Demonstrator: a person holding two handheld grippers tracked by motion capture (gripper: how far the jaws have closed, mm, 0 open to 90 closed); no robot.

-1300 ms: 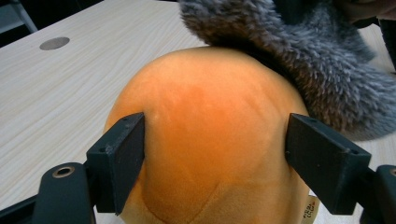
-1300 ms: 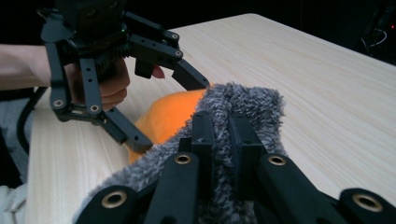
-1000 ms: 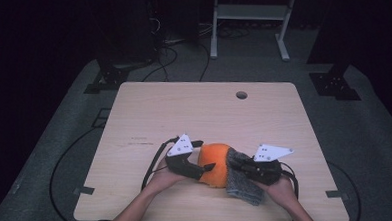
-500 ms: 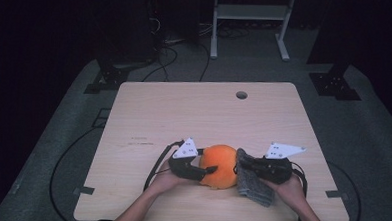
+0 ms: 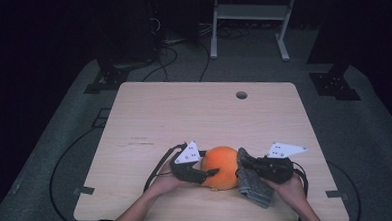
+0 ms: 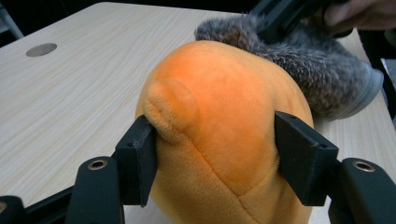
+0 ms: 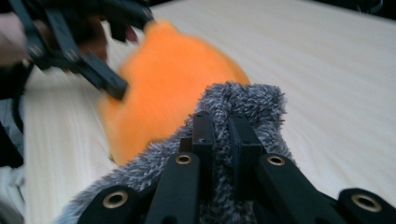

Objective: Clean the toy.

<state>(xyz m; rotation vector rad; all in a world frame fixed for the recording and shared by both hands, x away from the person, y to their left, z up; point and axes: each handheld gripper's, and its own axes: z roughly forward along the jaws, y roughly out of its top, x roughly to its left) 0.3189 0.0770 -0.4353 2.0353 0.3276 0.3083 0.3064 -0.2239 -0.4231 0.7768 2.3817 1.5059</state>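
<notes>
Left gripper just closing, jaws pinching orange plush toy, right gripper clamped on grey fuzzy cloth, wooden table.

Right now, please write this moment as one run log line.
left claw: just closed, pressing orange plush | right claw: shut on grey fuzzy cloth | both on table

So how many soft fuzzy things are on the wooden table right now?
2. A round orange plush toy sits near the table's front edge between the left gripper jaws; a grey furry cloth lies against its right side, pinched by the right gripper.
</notes>
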